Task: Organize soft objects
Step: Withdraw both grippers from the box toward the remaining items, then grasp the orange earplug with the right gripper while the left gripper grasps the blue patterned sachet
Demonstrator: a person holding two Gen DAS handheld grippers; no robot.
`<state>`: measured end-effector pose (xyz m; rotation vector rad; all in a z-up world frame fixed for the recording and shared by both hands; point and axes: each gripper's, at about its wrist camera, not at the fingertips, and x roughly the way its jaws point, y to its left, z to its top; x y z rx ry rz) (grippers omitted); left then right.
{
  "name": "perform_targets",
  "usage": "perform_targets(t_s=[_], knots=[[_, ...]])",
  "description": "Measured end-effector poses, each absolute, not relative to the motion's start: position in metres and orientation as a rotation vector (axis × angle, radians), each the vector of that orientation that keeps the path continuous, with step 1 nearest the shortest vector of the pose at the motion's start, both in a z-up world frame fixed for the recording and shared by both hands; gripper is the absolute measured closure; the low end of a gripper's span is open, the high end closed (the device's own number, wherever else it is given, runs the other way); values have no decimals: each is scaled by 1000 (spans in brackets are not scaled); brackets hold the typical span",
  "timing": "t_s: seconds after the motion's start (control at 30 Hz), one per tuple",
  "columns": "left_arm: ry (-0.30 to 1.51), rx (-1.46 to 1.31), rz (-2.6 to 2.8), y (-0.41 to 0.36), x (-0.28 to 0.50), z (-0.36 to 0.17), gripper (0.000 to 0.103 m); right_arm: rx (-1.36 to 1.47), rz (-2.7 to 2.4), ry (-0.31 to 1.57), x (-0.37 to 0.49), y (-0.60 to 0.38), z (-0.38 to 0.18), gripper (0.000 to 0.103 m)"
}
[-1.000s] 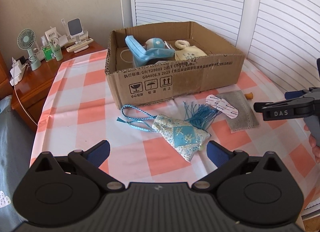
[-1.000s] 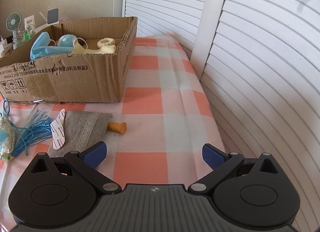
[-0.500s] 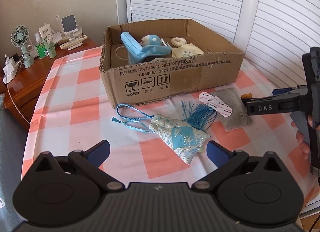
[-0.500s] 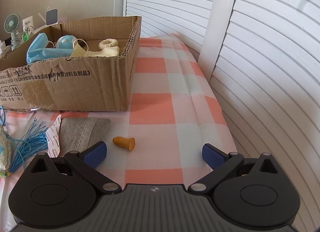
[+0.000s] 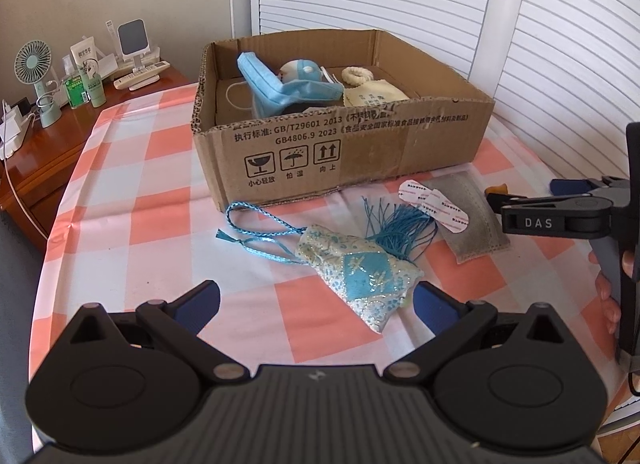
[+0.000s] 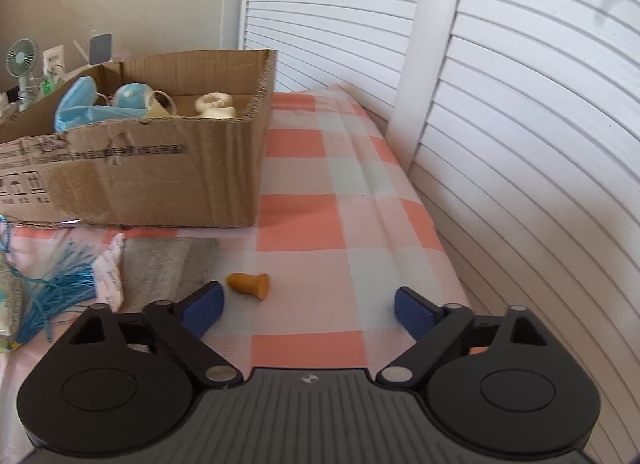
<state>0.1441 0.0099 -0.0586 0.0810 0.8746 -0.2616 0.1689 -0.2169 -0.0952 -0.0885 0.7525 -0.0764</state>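
On the orange-and-white checked tablecloth (image 5: 160,224), the left gripper (image 5: 316,302) hovers with its blue-tipped jaws spread wide, empty — the pale blue brocade sachet with braided cord and blue tassel (image 5: 360,272) lies just ahead of them. Behind it stands the open brown cardboard box (image 5: 340,152), holding a blue face mask (image 5: 280,84). Further right lies a grey felt pouch (image 5: 468,216), then a small orange foam earplug (image 6: 250,284). The right gripper (image 6: 308,308) hangs just short of the earplug, jaws wide apart, holding nothing.

A home room: beyond the spread jaws, a checked tablecloth (image 5: 132,224), white louvered doors (image 6: 520,104), and a wooden sideboard (image 5: 40,152) holding a desk fan (image 5: 34,64).
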Motion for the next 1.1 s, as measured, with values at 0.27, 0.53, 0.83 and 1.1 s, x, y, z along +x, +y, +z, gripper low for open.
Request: perform_targets(t_s=[0.27,0.53,0.83,1.1], knots=[[882,79,-271,8,145,-61,1,-95,-43,724,169,-198,-94,36],[886,83,-286,8,147,-65,1,-94,-32,713,168,-191,-93,60],[859,103,-339,4,149,-69,1,-86,-28,705,167,-195,-93,76],[850,25,-306,5,173,-71,1,-86,-21,704,165,-195,-93,76]])
